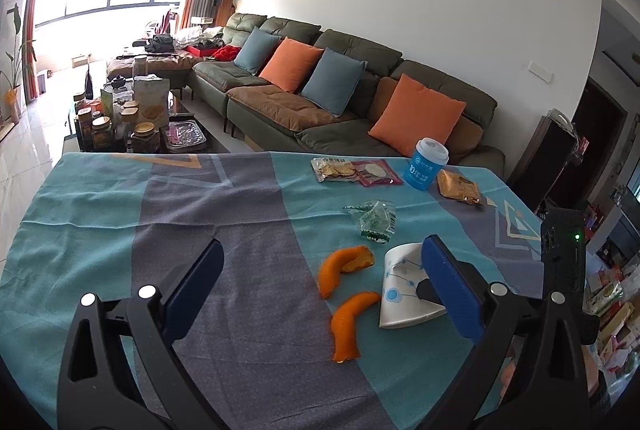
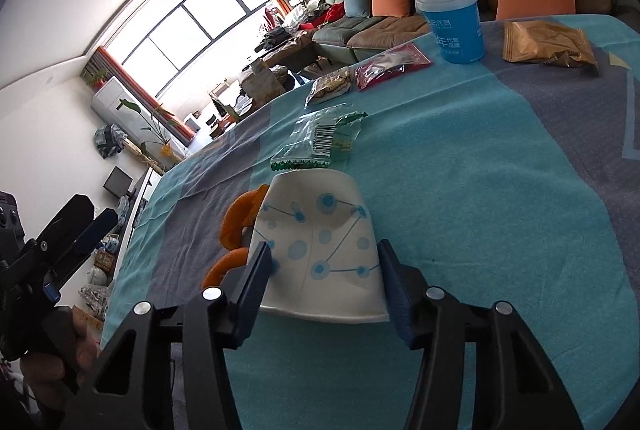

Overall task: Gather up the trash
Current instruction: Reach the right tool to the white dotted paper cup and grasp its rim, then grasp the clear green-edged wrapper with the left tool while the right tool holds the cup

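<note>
A flattened white paper cup [image 2: 320,242] with blue dots lies on the teal and grey tablecloth [image 2: 480,190]. My right gripper [image 2: 324,250] is shut on it, one pad against each side edge. Two orange peels [image 1: 340,266] [image 1: 348,322] lie just left of the cup [image 1: 400,278]. A crumpled clear wrapper [image 1: 374,218] with green print rests beyond them. My left gripper [image 1: 322,246] hovers open over the peels, nothing between its fingers; its right finger covers part of the cup. In the right wrist view the left gripper [image 2: 80,226] sits at the far left, with a hand on it.
A lidded blue cup [image 1: 426,164] stands near the far table edge, with a cracker packet [image 1: 334,168], a red packet [image 1: 376,172] and a brown snack bag [image 1: 458,186] beside it. A green sofa [image 1: 340,102] lies beyond, and a low table crowded with jars [image 1: 120,118].
</note>
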`<action>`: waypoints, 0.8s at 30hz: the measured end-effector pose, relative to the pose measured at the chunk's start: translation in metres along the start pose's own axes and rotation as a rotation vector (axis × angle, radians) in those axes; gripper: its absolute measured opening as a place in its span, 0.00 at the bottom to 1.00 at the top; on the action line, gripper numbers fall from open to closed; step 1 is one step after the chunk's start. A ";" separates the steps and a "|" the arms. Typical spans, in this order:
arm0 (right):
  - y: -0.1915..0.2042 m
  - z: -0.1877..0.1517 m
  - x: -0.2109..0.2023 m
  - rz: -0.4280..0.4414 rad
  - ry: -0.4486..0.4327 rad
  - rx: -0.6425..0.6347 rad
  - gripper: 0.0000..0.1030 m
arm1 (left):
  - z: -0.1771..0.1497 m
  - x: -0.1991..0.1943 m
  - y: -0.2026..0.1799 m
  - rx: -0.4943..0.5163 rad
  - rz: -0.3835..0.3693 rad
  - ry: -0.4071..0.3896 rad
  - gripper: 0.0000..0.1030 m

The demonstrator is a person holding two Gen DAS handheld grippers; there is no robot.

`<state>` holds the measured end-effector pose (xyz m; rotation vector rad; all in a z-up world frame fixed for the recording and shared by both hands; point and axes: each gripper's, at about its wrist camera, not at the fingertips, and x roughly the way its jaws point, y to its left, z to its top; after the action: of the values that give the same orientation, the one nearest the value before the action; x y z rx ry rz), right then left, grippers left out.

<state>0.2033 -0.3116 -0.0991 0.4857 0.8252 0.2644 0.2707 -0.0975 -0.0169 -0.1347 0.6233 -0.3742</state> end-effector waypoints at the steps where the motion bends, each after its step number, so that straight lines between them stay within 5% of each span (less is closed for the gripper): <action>1: -0.001 0.000 0.000 0.008 -0.002 0.009 0.43 | 0.000 0.001 0.000 0.000 0.000 0.000 0.95; 8: -0.015 0.005 -0.007 0.114 -0.013 0.099 0.20 | 0.004 0.004 -0.001 0.012 -0.005 -0.005 0.95; 12: -0.018 0.004 -0.012 0.160 -0.017 0.125 0.17 | 0.009 0.004 -0.004 0.023 -0.011 -0.016 0.95; 24: -0.012 0.004 -0.049 0.062 -0.118 0.051 0.15 | 0.032 0.048 -0.037 0.148 -0.034 0.021 0.95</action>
<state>0.1747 -0.3428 -0.0717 0.5701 0.7036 0.2695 0.3145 -0.1497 -0.0080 -0.0002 0.6129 -0.4540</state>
